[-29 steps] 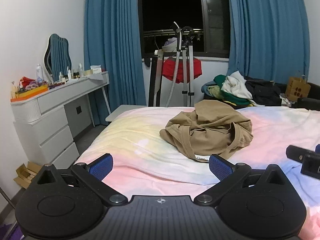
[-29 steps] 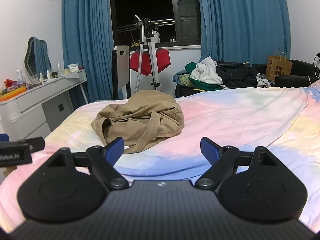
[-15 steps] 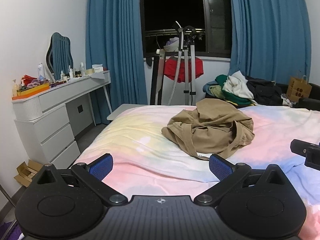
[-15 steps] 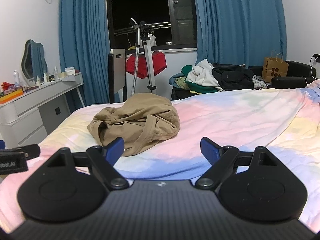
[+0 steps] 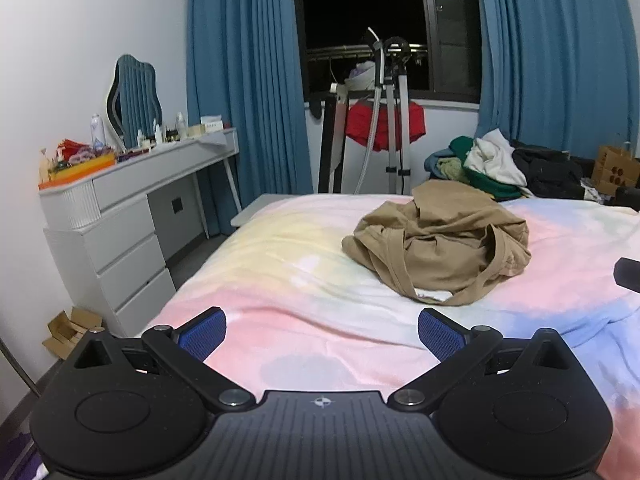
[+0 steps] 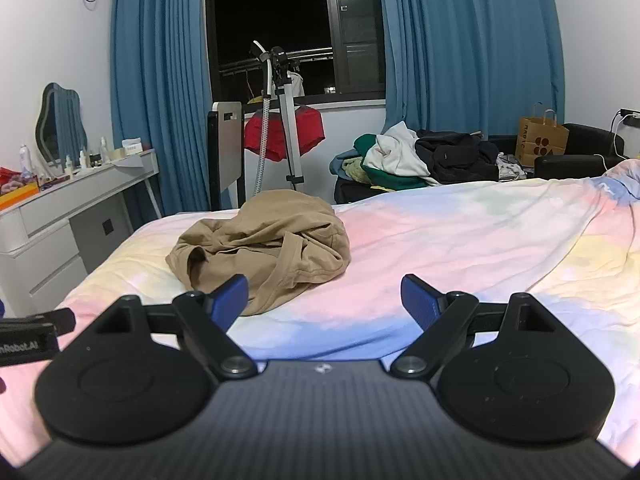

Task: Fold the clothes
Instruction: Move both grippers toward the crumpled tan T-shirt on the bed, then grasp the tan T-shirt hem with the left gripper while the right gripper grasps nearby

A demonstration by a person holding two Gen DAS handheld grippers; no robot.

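Observation:
A tan garment [image 5: 440, 240] lies crumpled in a heap on the pastel tie-dye bed [image 5: 288, 276]. In the right wrist view the same tan garment [image 6: 264, 240] sits ahead and to the left. My left gripper [image 5: 322, 334] is open over the near part of the bed, short of the heap, with nothing between its blue pads. My right gripper [image 6: 324, 298] is open too, its left fingertip close to the garment's near edge but apart from it. Each gripper's tip shows at the side edge of the other's view.
A grey dresser [image 5: 120, 220] with bottles and a mirror stands left of the bed. A garment steamer stand [image 5: 384, 120] with a red cloth is at the window. A pile of clothes [image 6: 420, 156] and a paper bag [image 6: 540, 140] lie beyond the bed.
Both views have tilted up a little and the tan garment sits lower in them. The grippers stay open and the garment has not moved.

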